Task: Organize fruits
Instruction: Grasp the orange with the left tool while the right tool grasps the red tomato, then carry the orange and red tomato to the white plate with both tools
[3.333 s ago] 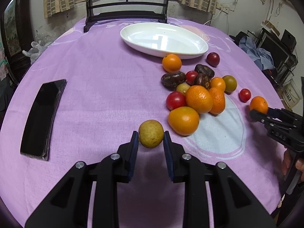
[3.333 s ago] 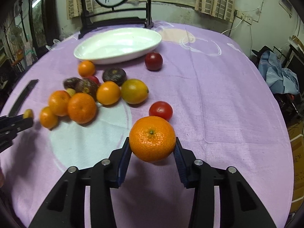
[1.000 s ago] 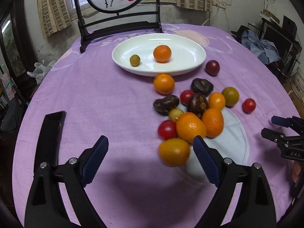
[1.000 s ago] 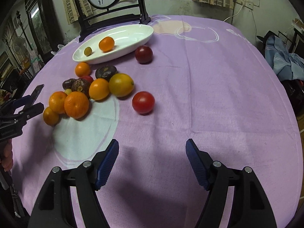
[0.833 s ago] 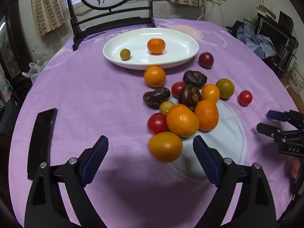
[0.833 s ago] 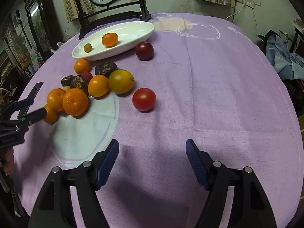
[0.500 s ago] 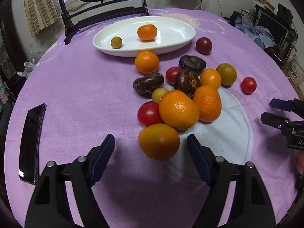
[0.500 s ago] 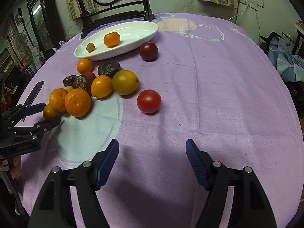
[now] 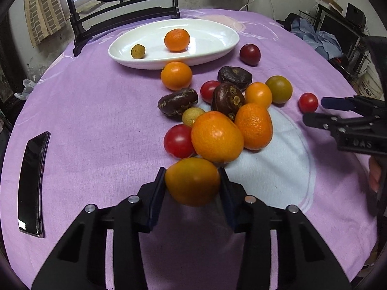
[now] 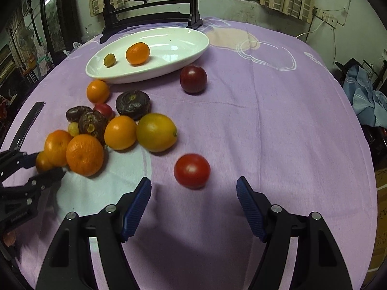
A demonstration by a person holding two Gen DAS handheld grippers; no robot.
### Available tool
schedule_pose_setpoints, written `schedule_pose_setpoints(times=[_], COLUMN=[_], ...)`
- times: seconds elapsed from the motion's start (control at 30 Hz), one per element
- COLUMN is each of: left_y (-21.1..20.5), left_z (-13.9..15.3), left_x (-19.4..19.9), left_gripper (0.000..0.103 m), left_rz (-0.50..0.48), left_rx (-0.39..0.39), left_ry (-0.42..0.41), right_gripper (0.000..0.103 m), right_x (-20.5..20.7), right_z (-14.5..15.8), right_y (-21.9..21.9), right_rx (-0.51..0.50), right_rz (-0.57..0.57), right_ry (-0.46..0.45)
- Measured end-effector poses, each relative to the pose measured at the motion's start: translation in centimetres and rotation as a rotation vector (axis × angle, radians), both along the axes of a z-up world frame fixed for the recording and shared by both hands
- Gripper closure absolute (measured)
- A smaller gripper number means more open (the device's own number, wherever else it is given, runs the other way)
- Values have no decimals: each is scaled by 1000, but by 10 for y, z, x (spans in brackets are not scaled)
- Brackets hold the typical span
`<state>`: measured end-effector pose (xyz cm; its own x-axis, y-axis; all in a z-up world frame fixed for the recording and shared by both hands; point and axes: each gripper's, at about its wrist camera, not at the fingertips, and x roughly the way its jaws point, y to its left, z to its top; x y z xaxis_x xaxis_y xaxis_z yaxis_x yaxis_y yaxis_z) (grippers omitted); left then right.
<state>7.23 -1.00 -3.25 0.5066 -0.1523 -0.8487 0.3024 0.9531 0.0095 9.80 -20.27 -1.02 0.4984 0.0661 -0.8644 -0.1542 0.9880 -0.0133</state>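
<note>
Both pads of the left gripper (image 9: 192, 185) are closing on the orange fruit (image 9: 192, 181) (centred); the operator should lift straight to the white dish (image 9: 219, 46), while the right gripper (image 10: 193, 194) stands wide, empty.

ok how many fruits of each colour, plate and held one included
orange: 6
red: 3
dark red: 1
dark brown: 3
yellow-green: 3
total: 16

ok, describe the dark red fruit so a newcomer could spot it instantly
Start at the white oval plate at the far side of the purple tablecloth. Just off its right end sits the dark red fruit, alone on the cloth. Unlike the bright red tomatoes, it is maroon and sits apart from the pile.
</note>
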Motion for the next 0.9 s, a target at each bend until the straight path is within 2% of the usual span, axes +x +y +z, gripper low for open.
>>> schedule_pose_setpoints(times=[0.1,0.17,0.2,0.23,0.27,0.3,0.63,0.9], left_y=[5,10,12,13,14,15,20,21], left_z=[4,9,11,12,12,12,18,51], left_x=[-5,-8,-8,-9,-9,-8,-13,-5], left_gripper=[61,62,62,62,62,61,62,62], left_rz=[5,11,13,14,17,20,23,-2], left_rx=[-6,-20,-26,-30,-29,-27,-46,-66], left_ry=[-10,-21,-24,-27,-29,-27,-32,-83], right_gripper=[30,37,42,56,67,72,72,72], right_x=[8,10,11,12,12,11,-6,-17], right_z=[-4,-5,-7,-8,-8,-7,12,54], right_y=[3,4,4,2,0,0,-3,-3], right_rx=[-37,-47,-48,-45,-10,2,9,51], right_rz=[0,3,2,-2,4,6,1,25], right_ry=[7,10,14,20,28,27,-22,-118])
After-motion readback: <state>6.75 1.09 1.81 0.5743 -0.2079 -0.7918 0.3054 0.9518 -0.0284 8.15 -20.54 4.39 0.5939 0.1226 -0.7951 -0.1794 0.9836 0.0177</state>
